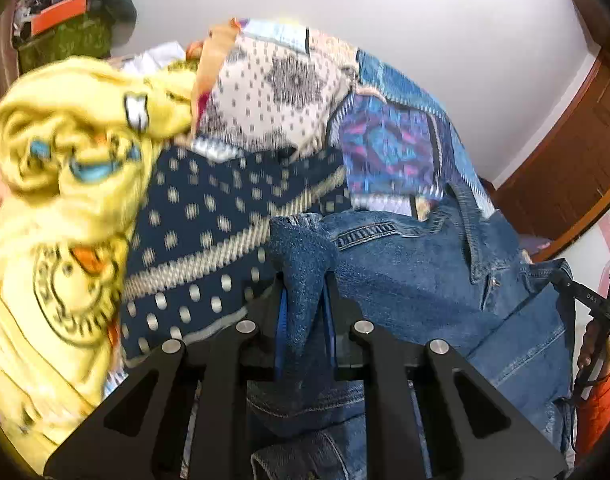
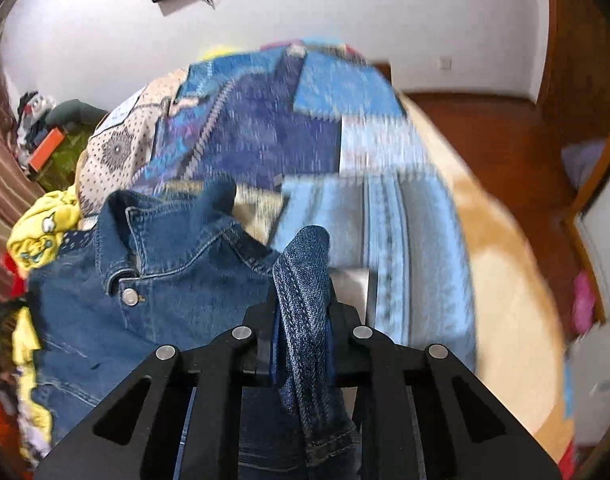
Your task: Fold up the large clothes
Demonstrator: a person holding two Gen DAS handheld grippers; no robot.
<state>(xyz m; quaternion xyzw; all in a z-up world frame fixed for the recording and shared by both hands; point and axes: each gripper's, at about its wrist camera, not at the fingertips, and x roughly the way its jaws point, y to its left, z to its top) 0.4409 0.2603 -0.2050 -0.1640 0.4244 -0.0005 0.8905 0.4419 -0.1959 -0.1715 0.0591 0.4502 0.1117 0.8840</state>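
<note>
Two claws grip one garment. Left claw point(image 1: 304, 280) is clamped on a bunched fold of the denim jacket point(image 1: 425, 264); right claw point(image 2: 303, 300) is clamped on another seamed edge of the same jacket, a stitched band rising between its jaws. Holding two separated points lets the garment hang and spread between the claws, which, judged from the task, prepares it to be laid flat for folding. The jacket's collar point(image 2: 177, 216) and a metal snap button point(image 2: 130, 297) face the right wrist camera, so the front appears to be turned toward that side. The jacket sits above a bed covered by a patchwork quilt point(image 2: 305, 128) in blue and cream, near a heap of other clothes: a yellow printed garment point(image 1: 65, 152) and a navy dotted cloth point(image 1: 209, 216). Both lie just beside the denim on the left. Motion blur softens the background in both views. The quilt's right portion looks like the likeliest laying area. The jacket's sleeves cannot be traced.
</note>
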